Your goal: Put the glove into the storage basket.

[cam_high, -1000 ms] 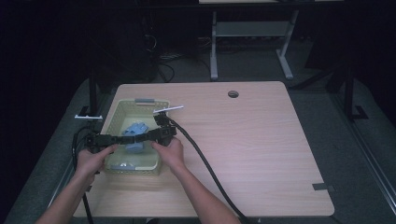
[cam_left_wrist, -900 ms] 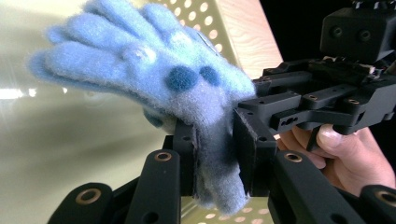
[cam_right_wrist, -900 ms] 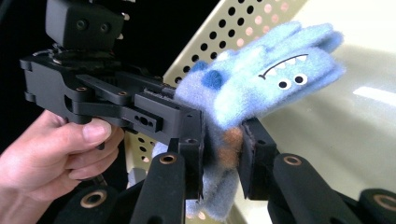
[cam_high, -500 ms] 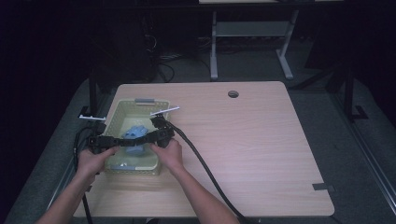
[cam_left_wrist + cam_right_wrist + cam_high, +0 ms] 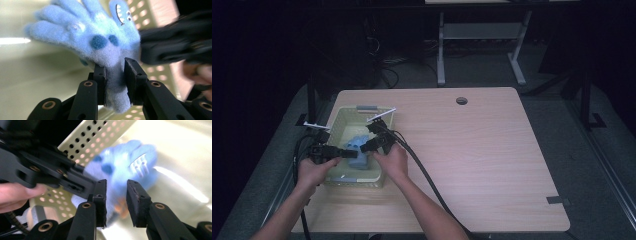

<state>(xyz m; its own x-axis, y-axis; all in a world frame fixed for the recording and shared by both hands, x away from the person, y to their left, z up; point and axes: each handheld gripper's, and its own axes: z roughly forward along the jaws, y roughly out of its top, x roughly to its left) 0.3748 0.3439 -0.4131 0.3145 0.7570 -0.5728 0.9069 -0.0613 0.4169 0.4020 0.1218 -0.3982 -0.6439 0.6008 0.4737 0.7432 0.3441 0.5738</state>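
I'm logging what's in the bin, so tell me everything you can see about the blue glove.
The blue glove is fuzzy light-blue knit with darker blue spots and a small toothy monster face on one finger. It sits inside the pale perforated basket. The left gripper clamps its cuff end, fingers spread away. The right gripper has been opening, its jaws astride the other side, not pressing.
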